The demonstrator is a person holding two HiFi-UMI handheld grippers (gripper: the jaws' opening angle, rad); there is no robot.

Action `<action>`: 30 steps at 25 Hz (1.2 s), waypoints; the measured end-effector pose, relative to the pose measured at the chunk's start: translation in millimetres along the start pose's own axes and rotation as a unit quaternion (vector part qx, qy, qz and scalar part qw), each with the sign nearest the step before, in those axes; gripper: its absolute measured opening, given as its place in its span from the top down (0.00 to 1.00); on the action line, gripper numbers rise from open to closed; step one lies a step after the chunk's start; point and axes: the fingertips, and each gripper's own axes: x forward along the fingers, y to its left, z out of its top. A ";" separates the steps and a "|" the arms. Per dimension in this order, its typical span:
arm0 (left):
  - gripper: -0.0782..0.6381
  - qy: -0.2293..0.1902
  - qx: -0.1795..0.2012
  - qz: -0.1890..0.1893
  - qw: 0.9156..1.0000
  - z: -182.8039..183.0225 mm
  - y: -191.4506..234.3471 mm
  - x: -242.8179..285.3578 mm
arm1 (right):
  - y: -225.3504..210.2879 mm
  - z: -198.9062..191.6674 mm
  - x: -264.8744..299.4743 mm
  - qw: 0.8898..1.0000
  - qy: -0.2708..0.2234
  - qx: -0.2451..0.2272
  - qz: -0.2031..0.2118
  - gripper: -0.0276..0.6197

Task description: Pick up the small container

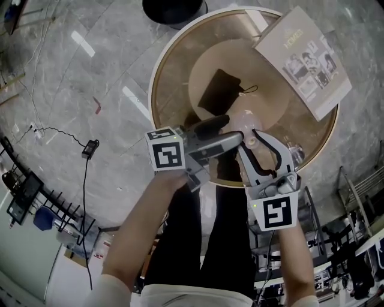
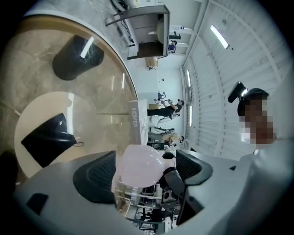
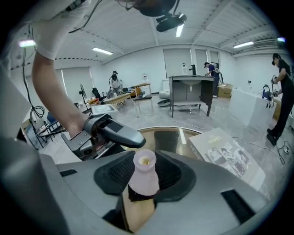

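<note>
The small container (image 3: 144, 176) is a pale pink bottle with a narrow open neck. My right gripper (image 3: 146, 181) is shut on it, a ribbed pad pressing each side. In the head view the container (image 1: 246, 122) hangs just above the near part of the round table (image 1: 157, 78), with the right gripper (image 1: 264, 139) reaching in from below. My left gripper (image 1: 231, 129) comes in from the left, almost level. Its jaws stand wide around the container's round body (image 2: 141, 165), with a gap on the right side, so it does not grip. The left gripper (image 3: 115, 133) also shows in the right gripper view.
A black pouch (image 1: 219, 90) lies on a lighter disc in the table's middle. A magazine (image 1: 303, 57) sits at the far right rim. A dark round bin (image 1: 174, 9) stands on the floor beyond the table. A cable with an adapter (image 1: 90, 147) lies on the floor at left.
</note>
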 end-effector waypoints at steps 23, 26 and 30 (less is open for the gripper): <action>0.44 -0.060 -0.137 -0.204 0.968 1.4 -47.5 2.2 | 13.4 50.7 -22.7 0.999 -0.033 0.027 -0.005 0.73; 0.45 -0.057 -0.126 -0.206 0.969 2.5 -63.8 -4.6 | 16.3 66.3 -32.1 0.999 -0.042 0.030 -0.014 0.73; 0.45 -0.056 -0.120 -0.205 0.970 4.2 -91.3 -16.3 | 24.4 90.2 -45.9 0.998 -0.047 0.028 -0.012 0.72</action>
